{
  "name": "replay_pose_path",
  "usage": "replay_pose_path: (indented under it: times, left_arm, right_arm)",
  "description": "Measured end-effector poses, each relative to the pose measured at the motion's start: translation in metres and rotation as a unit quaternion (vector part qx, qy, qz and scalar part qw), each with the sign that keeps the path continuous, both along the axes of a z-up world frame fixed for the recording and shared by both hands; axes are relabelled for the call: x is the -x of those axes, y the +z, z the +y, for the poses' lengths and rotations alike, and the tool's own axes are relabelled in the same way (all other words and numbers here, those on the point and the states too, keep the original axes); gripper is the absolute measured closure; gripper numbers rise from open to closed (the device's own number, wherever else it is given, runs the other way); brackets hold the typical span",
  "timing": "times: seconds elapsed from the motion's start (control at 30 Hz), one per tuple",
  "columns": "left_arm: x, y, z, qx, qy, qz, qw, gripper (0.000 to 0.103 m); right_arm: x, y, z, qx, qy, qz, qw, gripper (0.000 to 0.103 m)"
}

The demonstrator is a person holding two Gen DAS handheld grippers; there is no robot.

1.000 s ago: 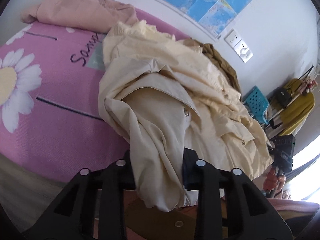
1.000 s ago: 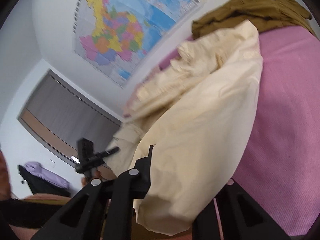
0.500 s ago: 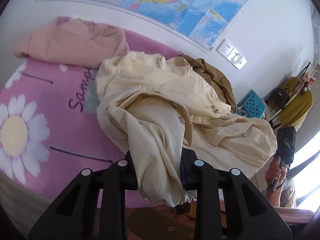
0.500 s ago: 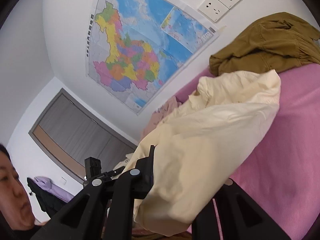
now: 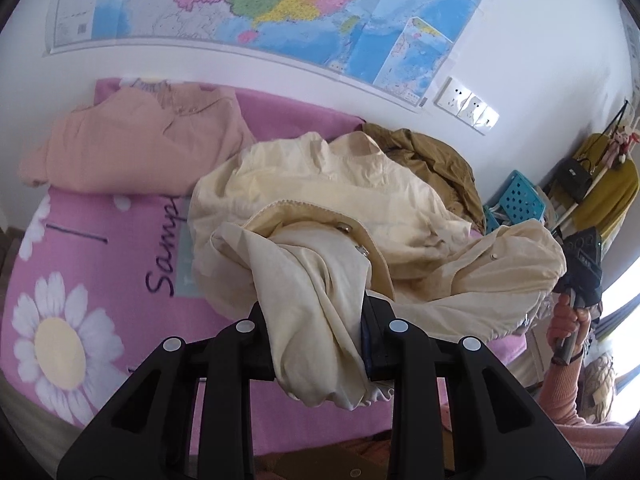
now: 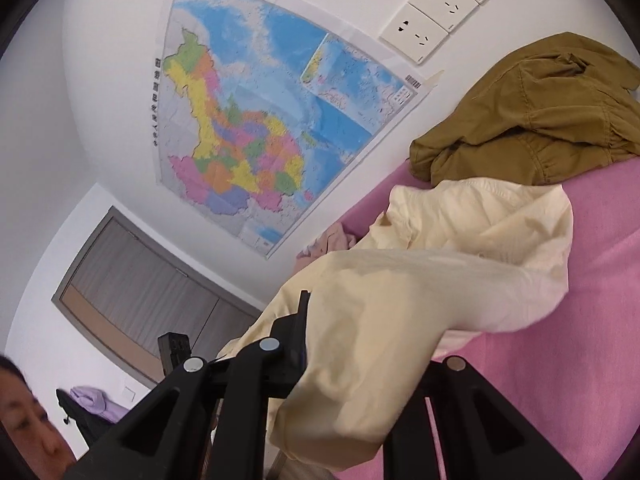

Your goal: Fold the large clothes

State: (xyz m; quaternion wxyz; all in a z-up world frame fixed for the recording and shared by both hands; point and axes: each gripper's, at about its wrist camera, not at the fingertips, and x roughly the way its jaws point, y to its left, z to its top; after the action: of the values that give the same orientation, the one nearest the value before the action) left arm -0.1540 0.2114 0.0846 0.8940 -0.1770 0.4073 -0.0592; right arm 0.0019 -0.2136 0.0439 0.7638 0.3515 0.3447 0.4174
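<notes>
A large cream jacket [image 5: 320,200] lies bunched on the pink bed cover [image 5: 100,264]. My left gripper [image 5: 320,340] is shut on a fold of it, which hangs down between the fingers. My right gripper [image 6: 352,364] is shut on another part of the same cream jacket [image 6: 420,280], held up off the pink cover [image 6: 580,340]. The right gripper also shows at the right of the left wrist view [image 5: 576,276], pinching the jacket's far end. The cloth hides both grippers' fingertips.
A peach garment [image 5: 136,148] lies at the back left of the bed. An olive-brown garment [image 5: 436,160] lies at the back by the wall, also in the right wrist view [image 6: 532,108]. A map [image 5: 260,4] and sockets [image 5: 468,104] are on the wall. A blue basket [image 5: 520,200] stands beyond the bed.
Both grippers have lifted and pulled back with the jacket held. The jacket now hangs stretched between them, and more of the wall and map shows in both views.
</notes>
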Motion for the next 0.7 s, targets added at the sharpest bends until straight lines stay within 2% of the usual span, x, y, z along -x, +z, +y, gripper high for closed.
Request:
replay_pose_path:
  times: [0.17,0.5,0.7]
  left_arm:
    - [-0.019,0.009,-0.001,-0.016,0.007,0.002,0.9999,0.075]
    - [-0.039,0.017,-0.018,-0.077,0.027,-0.014,0.9965,0.075]
    - [-0.05,0.02,-0.019,-0.092,0.029,-0.017,0.9952,0.075]
  right_arm:
    - [-0.018,0.002,0.004,0.006,-0.009,0.007,1.0,0.09]
    - [-0.039,-0.001,0.006,0.011,-0.02,0.018,1.0,0.09]
    - [-0.052,-0.001,0.009,0.016,-0.024,0.026,0.999,0.09]
